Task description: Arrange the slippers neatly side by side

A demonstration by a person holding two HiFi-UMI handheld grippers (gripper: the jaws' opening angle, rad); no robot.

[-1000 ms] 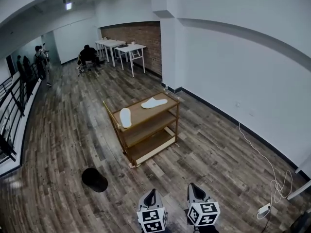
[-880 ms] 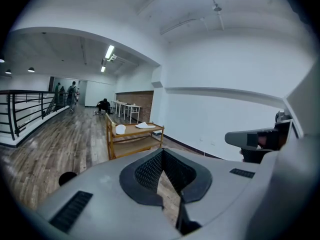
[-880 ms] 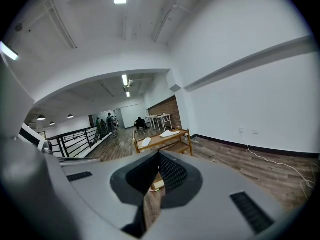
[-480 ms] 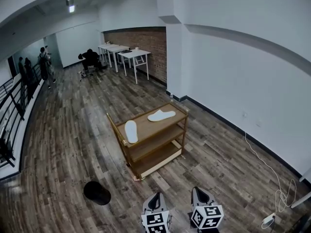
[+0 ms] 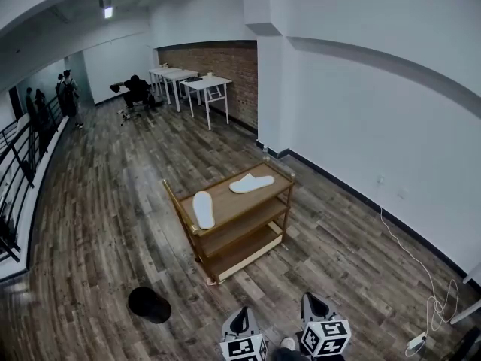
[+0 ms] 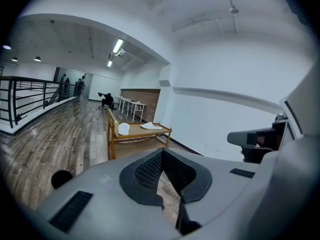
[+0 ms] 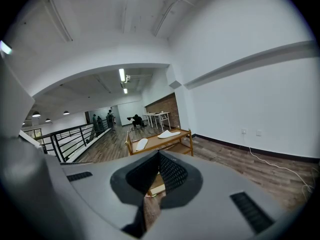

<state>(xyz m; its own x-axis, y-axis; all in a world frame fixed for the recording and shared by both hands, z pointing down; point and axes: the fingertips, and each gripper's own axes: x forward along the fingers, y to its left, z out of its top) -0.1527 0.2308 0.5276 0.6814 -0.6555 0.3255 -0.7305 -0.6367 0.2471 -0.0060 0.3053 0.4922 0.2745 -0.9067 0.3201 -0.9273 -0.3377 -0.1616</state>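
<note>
Two white slippers lie apart on the top shelf of a wooden cart (image 5: 268,194). One slipper (image 5: 203,209) is near the cart's left end, and the other slipper (image 5: 252,183) lies crosswise toward the far right corner. My left gripper (image 5: 240,317) and right gripper (image 5: 312,301) hang at the bottom of the head view, well short of the cart, both shut and empty. In the left gripper view the shut left gripper (image 6: 162,154) points at the cart (image 6: 137,134) with both slippers (image 6: 123,128) (image 6: 150,126). The right gripper view shows the right gripper (image 7: 159,155) with the slippers (image 7: 141,144) (image 7: 169,133) beyond it.
A black round object (image 5: 148,304) lies on the wood floor left of the grippers. A railing (image 5: 19,171) runs along the left. White tables (image 5: 188,77) and people (image 5: 137,89) are far back. A white cable and socket strip (image 5: 417,342) lie by the right wall.
The whole view has come closer to the cart, which now sits lower and larger in the head view. Both grippers stay shut side by side. The slippers have not moved on the shelf.
</note>
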